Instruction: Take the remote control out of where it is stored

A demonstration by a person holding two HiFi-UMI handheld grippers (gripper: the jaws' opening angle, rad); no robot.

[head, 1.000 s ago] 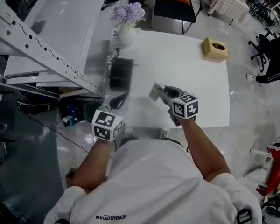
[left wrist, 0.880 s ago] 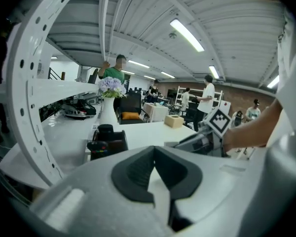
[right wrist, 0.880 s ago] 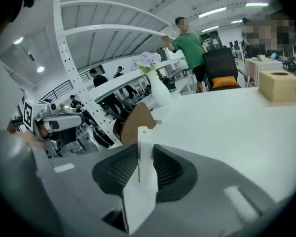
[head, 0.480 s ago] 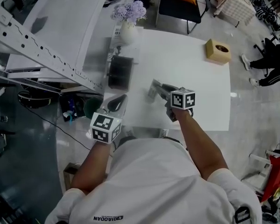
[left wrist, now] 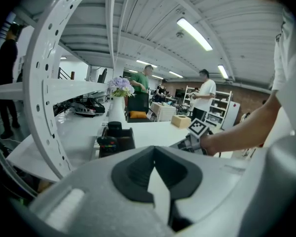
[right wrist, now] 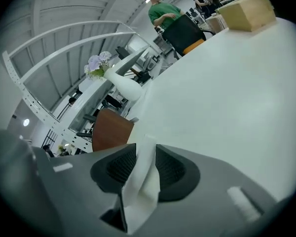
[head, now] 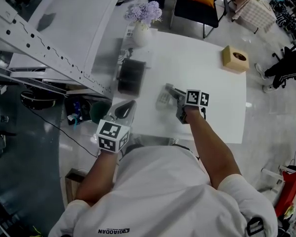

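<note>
My right hand-held gripper (head: 171,94) has sunk to the white table (head: 217,98), jaws just loosening around the slim pale-grey remote control (right wrist: 140,191), well clear of its black storage box (head: 130,78).

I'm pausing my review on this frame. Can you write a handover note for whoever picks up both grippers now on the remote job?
Left gripper: open, empty, at the near left edge of the table, short of the dark holder.
Right gripper: its fingers have just been opening. The pale remote control stands between them and looks loose rather than clamped.
Where things are: the remote control is out of the dark holder, low over the middle of the table. Whether it touches the table is unclear.
Done: remote control taken out of the holder.
Left: probably let it settle on the table, then draw the right gripper back.
</note>
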